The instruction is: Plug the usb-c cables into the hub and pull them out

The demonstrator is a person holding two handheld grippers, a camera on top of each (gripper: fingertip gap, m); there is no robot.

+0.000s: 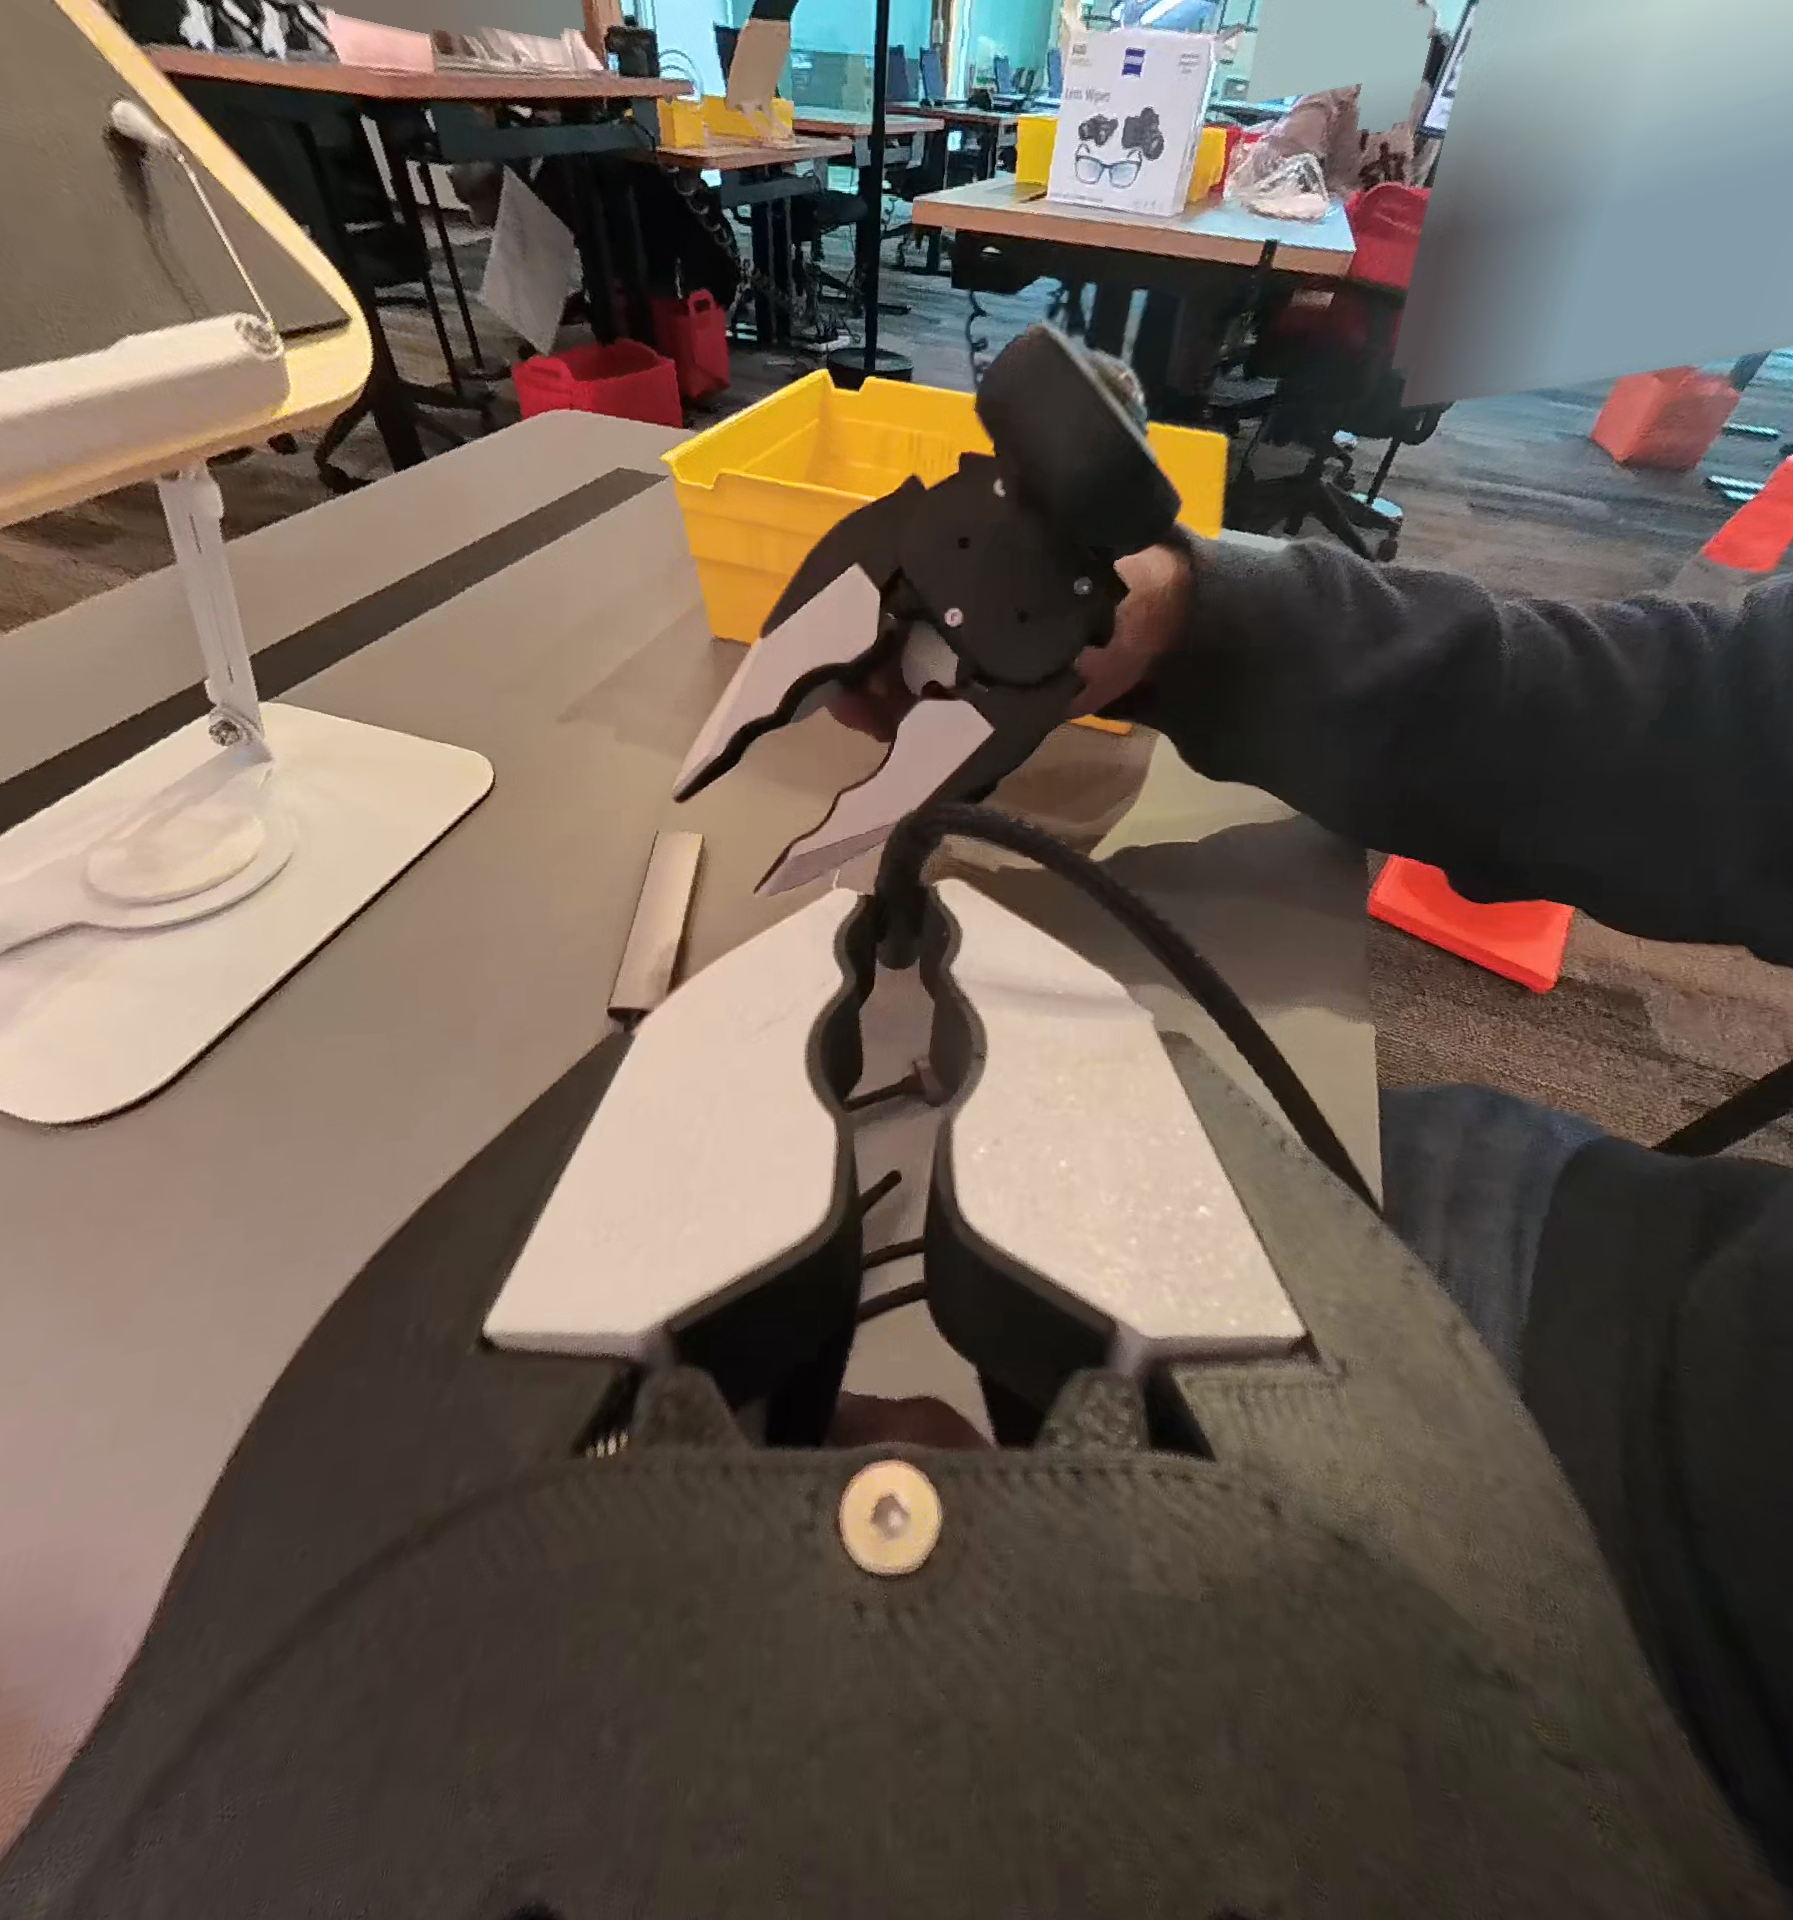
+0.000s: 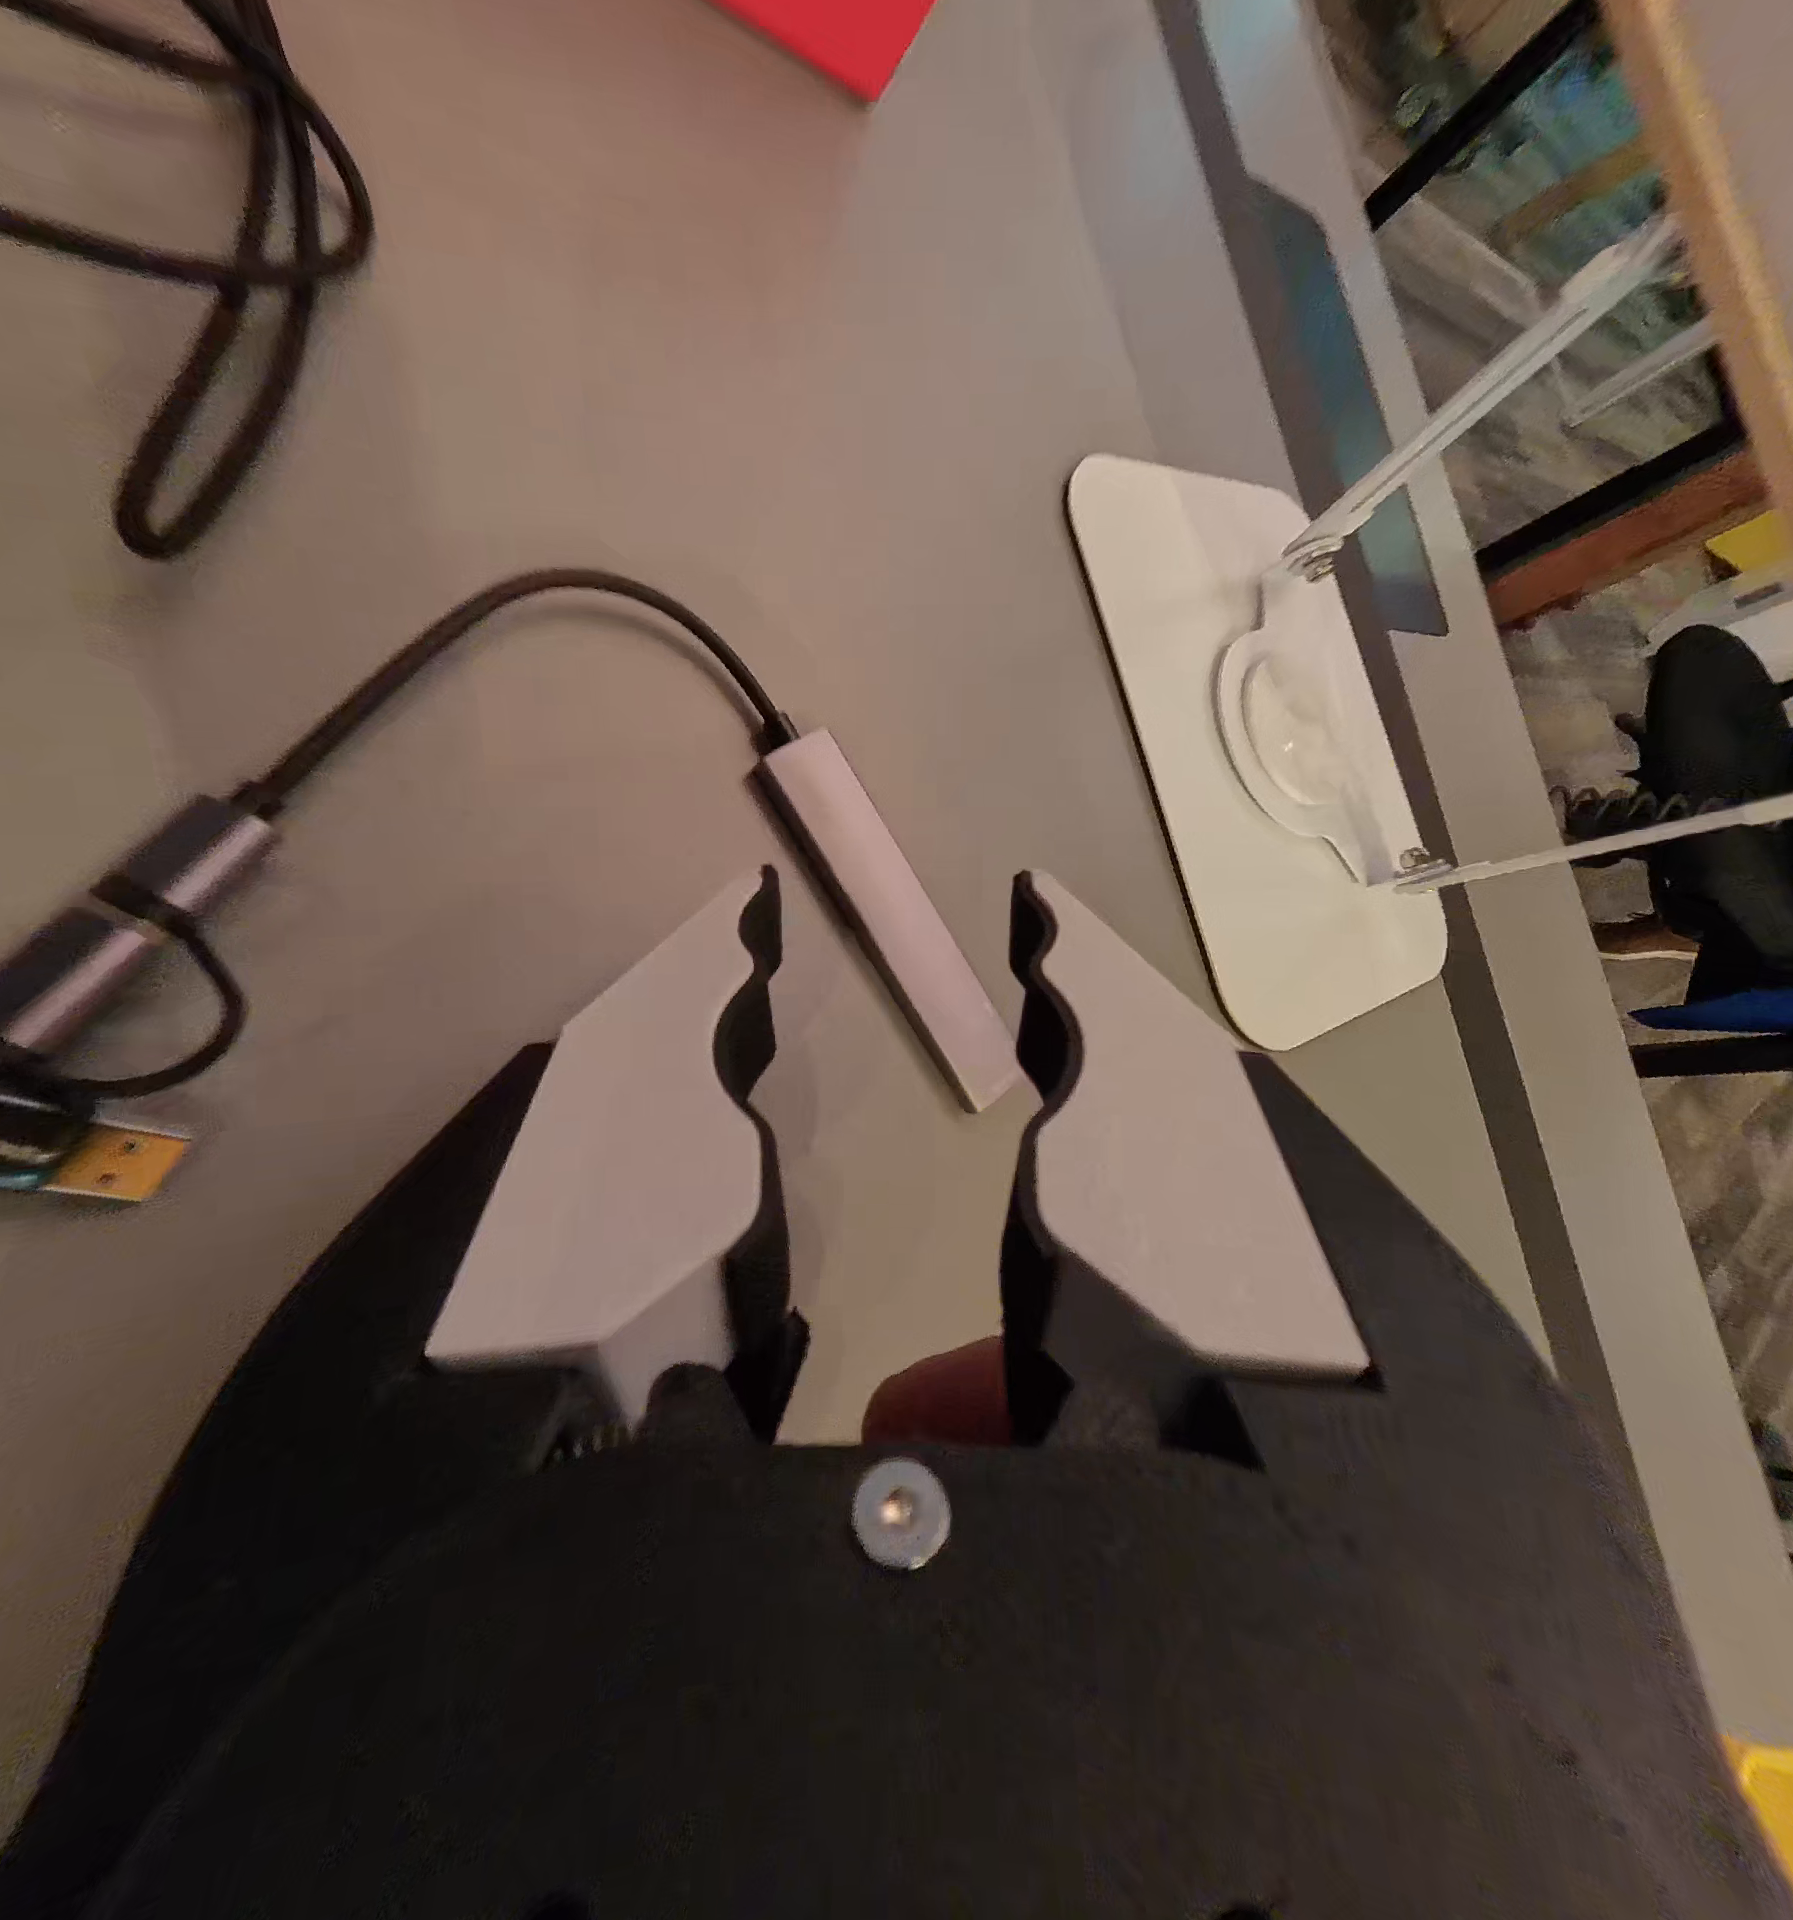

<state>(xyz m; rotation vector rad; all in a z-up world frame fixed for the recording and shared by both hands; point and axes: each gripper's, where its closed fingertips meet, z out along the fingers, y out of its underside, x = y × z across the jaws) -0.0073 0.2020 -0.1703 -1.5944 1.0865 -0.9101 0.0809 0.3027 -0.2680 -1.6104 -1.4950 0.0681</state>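
Hub (image 2: 887, 930) lies between wide right fingers (image 2: 767, 935); left fingers (image 1: 830, 935) pinch black cable (image 1: 1131, 914).

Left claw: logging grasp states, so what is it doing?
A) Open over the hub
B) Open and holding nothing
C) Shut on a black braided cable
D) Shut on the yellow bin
C: the left claw pinches the black braided cable at its tips.
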